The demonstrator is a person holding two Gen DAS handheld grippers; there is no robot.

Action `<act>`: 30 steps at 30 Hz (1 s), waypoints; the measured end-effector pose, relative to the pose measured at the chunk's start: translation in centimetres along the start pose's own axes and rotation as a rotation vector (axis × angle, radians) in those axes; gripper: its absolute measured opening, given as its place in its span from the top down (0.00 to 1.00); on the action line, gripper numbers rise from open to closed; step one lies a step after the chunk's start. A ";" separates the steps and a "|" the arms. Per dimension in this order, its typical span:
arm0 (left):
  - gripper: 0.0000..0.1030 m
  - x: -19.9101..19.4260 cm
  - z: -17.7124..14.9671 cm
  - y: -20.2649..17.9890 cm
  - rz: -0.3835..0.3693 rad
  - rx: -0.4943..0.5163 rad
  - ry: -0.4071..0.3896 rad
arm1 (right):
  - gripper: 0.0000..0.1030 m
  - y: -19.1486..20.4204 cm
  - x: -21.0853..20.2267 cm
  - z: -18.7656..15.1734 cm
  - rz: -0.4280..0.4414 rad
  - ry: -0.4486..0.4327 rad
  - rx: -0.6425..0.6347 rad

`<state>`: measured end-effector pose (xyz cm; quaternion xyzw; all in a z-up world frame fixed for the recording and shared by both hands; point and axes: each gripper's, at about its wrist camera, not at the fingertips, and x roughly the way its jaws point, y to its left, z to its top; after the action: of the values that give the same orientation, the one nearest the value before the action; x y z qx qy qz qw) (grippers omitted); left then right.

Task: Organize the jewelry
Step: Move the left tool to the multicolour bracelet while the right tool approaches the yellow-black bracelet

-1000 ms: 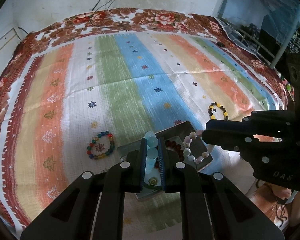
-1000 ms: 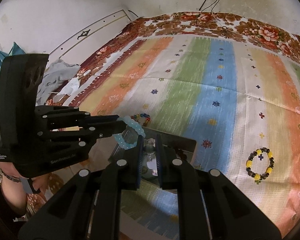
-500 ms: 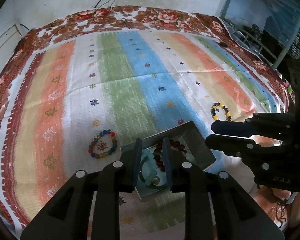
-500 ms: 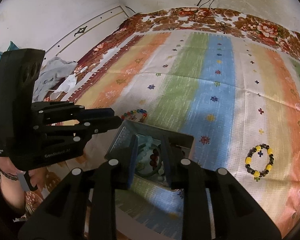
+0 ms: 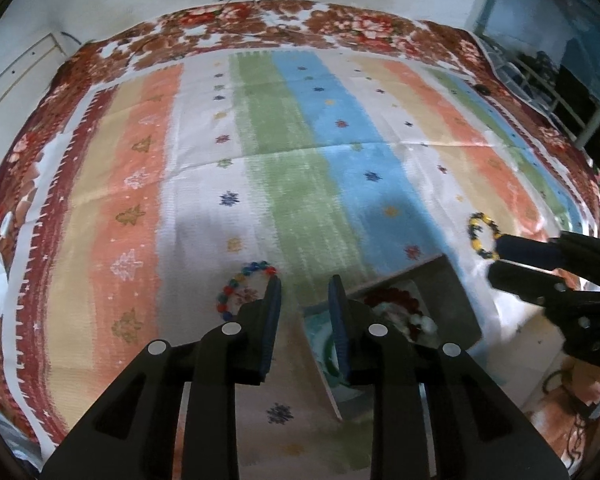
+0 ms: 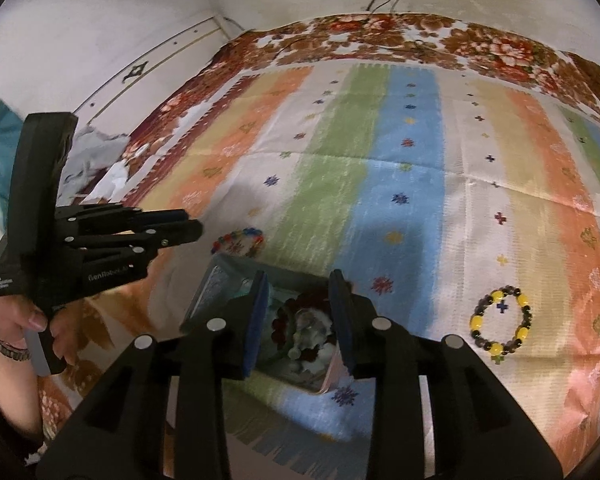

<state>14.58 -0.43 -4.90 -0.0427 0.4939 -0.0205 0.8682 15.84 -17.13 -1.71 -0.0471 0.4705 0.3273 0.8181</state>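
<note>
A grey metal tray [image 5: 452, 292] [image 6: 216, 284] lies on the striped cloth and holds several bracelets, among them a dark red bead one [image 5: 396, 300] [image 6: 284, 320] and a pale white one [image 6: 312, 336]. My left gripper [image 5: 304, 292] is open and empty, above the cloth between the tray and a multicoloured bead bracelet [image 5: 244, 284] [image 6: 240, 240]. My right gripper [image 6: 300, 292] is open and empty, just above the tray. A yellow and black bead bracelet [image 5: 480, 234] [image 6: 500, 320] lies on the cloth to the right of the tray.
The striped cloth [image 5: 300, 152] covers a bed with a floral border. Crumpled white cloth or paper [image 6: 100, 160] lies off the left edge. A metal rack [image 5: 540, 80] stands at the far right. Cables hang on the back wall.
Both grippers opened and dropped their bracelets into the tray: the left a light blue one, the right a pale one. Both then drew back, the left shifting left toward the multicoloured bracelet.
</note>
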 end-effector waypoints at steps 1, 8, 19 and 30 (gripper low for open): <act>0.77 0.2 0.3 0.3 0.011 -0.006 0.002 | 0.67 -0.2 0.0 0.1 -0.012 -0.004 0.004; 0.75 1.8 1.9 2.2 0.057 -0.039 0.041 | 0.62 -3.0 0.1 0.8 -0.068 -0.005 0.073; 0.72 3.1 1.8 2.8 0.075 -0.029 0.092 | 0.62 -10.7 -1.0 0.7 -0.176 0.024 0.251; 0.72 3.2 1.3 3.9 0.087 -0.046 0.106 | 0.61 -13.5 -0.7 -0.6 -0.242 0.087 0.318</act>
<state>17.33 3.31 -7.38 -0.0402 0.5410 0.0263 0.8396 22.95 -28.26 -4.61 0.0123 0.5420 0.1461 0.8275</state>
